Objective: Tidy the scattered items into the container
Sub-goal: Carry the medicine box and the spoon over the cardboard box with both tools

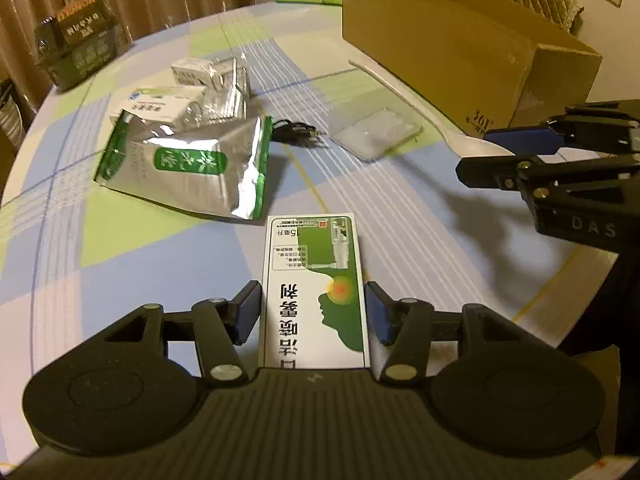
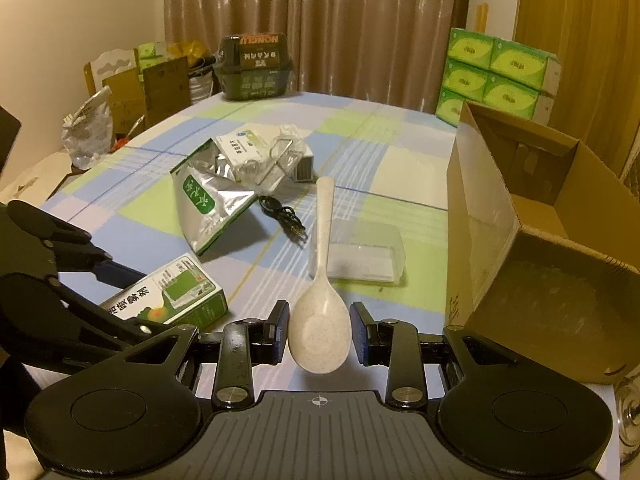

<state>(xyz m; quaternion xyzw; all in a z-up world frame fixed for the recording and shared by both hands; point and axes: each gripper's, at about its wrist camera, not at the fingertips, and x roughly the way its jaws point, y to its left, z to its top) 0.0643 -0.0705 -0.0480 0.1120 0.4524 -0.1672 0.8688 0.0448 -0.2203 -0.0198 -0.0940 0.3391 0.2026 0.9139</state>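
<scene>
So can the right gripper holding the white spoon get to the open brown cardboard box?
Probably yes. The right gripper holds the white spoon, and the open brown cardboard box stands close beside it with nothing between them.

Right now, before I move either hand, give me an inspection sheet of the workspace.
Surface: round table under a checked blue, green and white cloth.
Job's things: green and white spray box between the left tongs; speckled rice spoon held by its bowl in the right tongs, handle pointing away; open cardboard box at the right.
Clutter: silver and green foil pouch, small medicine boxes, crinkled clear wrap, clear plastic tray.
Grippers: both shut on their items.
Cables: short black cable beside the pouch.
Surroundings: brown curtain, green tissue packs, dark carton at the far edge.
</scene>
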